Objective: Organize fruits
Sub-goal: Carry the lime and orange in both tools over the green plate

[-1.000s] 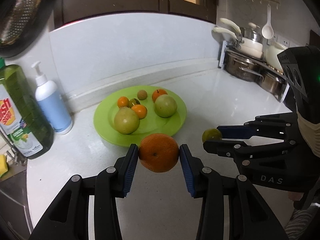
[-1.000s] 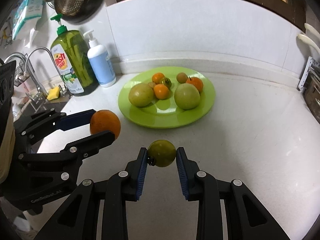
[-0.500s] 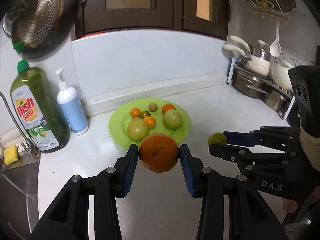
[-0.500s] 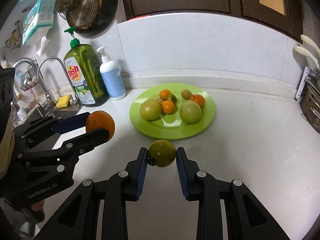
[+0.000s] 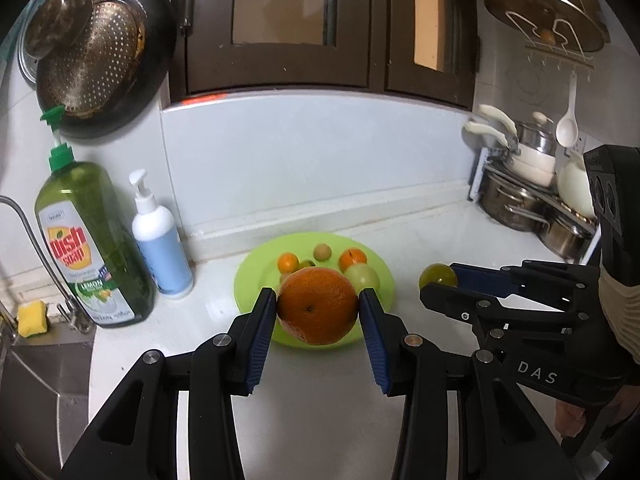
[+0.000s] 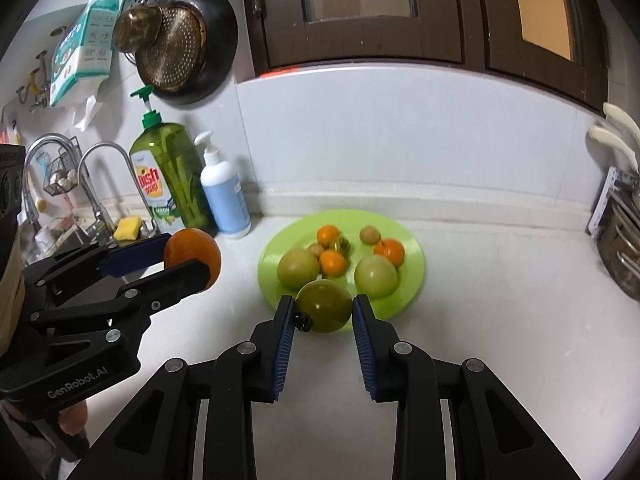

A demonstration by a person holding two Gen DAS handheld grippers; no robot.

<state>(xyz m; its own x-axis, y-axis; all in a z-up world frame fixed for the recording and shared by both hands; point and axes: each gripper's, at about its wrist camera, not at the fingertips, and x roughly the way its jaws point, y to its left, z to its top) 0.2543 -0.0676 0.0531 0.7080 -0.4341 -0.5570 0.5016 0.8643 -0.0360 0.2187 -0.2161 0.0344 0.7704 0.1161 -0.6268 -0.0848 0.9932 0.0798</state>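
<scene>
My left gripper [image 5: 318, 307] is shut on a large orange [image 5: 317, 306], held in the air in front of the green plate [image 5: 256, 272]. In the right wrist view that orange [image 6: 193, 254] shows at the left. My right gripper [image 6: 323, 307] is shut on a small green tomato [image 6: 324, 306] with a dark stem; the tomato [image 5: 437, 276] also appears to the right in the left wrist view. The green plate [image 6: 412, 276] on the white counter carries two pale green fruits, small oranges and small brown fruits.
A green dish soap bottle [image 5: 90, 240] and a white-and-blue pump bottle [image 5: 160, 244] stand left of the plate by the wall. A sink with taps [image 6: 92, 184] and a yellow sponge [image 6: 128, 228] lie further left. Steel pots [image 5: 532, 208] crowd the right corner.
Both grippers have risen with their fruit, so the plate looks smaller and further off. The upper cabinets and hanging pans have come into view. Both grips are unchanged.
</scene>
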